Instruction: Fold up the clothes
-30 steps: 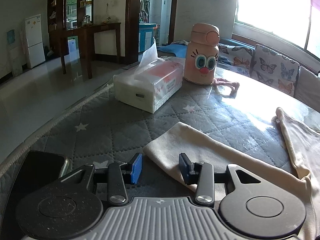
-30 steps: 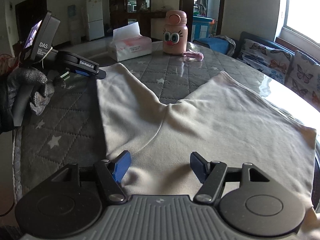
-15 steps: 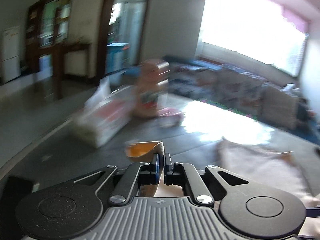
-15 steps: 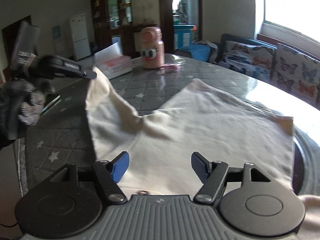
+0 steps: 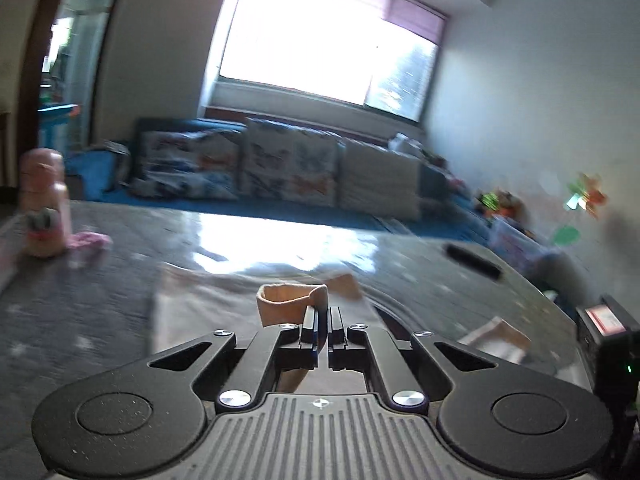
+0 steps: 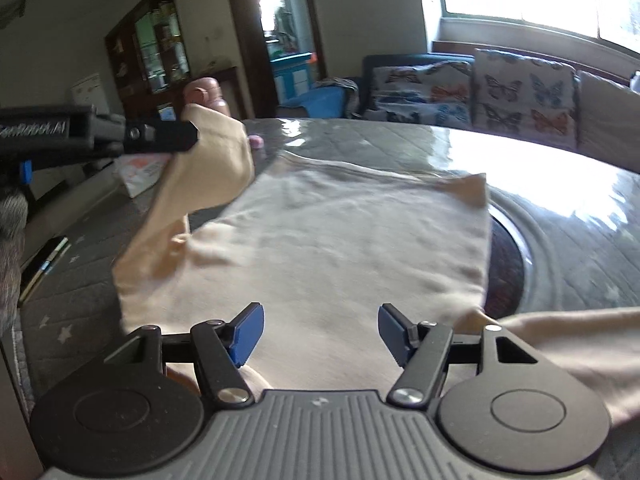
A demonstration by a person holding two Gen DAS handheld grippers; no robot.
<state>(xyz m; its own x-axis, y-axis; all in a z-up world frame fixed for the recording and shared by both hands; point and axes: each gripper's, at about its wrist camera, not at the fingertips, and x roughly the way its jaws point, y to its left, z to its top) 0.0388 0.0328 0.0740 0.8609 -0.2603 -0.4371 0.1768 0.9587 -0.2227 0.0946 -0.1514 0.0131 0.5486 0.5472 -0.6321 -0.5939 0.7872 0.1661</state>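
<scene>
A cream pair of trousers [image 6: 340, 248] lies on the grey quilted round table [image 6: 568, 184]. My left gripper [image 5: 323, 322] is shut on the end of one trouser leg [image 5: 288, 306] and holds it in the air; in the right wrist view it [image 6: 188, 136] shows at upper left with the leg [image 6: 208, 176] hanging from it over the other leg. My right gripper [image 6: 320, 334] is open, low over the near part of the trousers, holding nothing.
A pink cartoon bottle [image 5: 42, 204] and a small pink item [image 5: 86, 240] stand at the table's far left. A tissue box [image 6: 138, 174] sits behind the lifted leg. A dark phone [image 5: 474, 260] lies at the table's right. A butterfly-cushion sofa [image 6: 480, 96] runs beyond the table.
My left gripper shut on the trouser leg end, lifted it and swung it right, across toward the other leg. My right gripper stayed open over the trousers.
</scene>
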